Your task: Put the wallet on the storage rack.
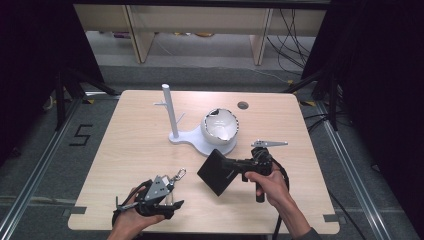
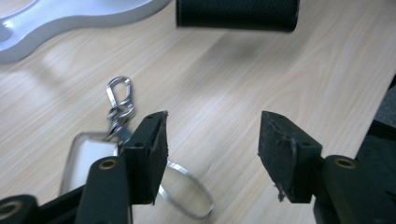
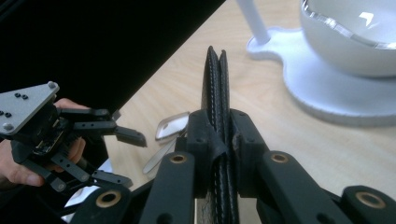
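Right gripper (image 3: 219,154) clamped on a black leather wallet (image 1: 216,172): flat, stitched edge, held off the table just in front of the white stand (image 1: 200,140). Left gripper (image 2: 212,154) jaws apart, nothing between them. Keyring (image 2: 119,105) lies by its left jaw, its tag and ring partly hidden behind it.

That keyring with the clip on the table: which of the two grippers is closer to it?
The left gripper. Its open jaws sit right beside the keyring, which lies on the table. The right gripper is farther off, clamped on a black wallet.
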{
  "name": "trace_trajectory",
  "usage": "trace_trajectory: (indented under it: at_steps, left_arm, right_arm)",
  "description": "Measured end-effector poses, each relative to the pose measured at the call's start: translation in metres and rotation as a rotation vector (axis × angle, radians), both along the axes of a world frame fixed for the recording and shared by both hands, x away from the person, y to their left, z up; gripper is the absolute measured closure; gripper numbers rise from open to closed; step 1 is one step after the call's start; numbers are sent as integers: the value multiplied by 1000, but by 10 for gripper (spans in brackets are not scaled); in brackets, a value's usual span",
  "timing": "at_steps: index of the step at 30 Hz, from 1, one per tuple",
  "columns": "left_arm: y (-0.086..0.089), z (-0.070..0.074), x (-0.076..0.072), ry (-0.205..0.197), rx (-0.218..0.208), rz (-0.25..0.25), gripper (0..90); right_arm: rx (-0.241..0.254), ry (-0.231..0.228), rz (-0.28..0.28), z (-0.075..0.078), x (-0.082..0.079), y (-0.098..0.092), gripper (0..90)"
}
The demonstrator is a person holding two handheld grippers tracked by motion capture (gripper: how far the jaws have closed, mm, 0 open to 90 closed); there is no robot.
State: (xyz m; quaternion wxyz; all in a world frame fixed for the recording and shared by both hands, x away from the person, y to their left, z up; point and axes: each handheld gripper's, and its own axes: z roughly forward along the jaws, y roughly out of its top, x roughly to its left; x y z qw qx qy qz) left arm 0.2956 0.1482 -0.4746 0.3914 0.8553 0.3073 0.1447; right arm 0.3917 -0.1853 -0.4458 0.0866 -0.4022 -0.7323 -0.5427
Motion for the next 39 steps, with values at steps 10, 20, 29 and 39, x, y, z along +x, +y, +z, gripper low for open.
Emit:
trace_trajectory:
  at_steps: [10,20,29,39]
  left_arm:
    - [31,-2,1,-7,-19,91,366]
    - [41,-3,3,-10,-21,139,304]
    - [43,-6,5,-10,-34,154,296]
    - [43,-7,5,-6,-15,145,289]
  right_arm:
    - [-15,-41,-50,18,18,-10,804]
    - [-14,-102,-129,53,43,-28,804]
    - [-18,-114,-223,71,71,-37,804]
    - [-31,-119,-309,74,101,-40,804]
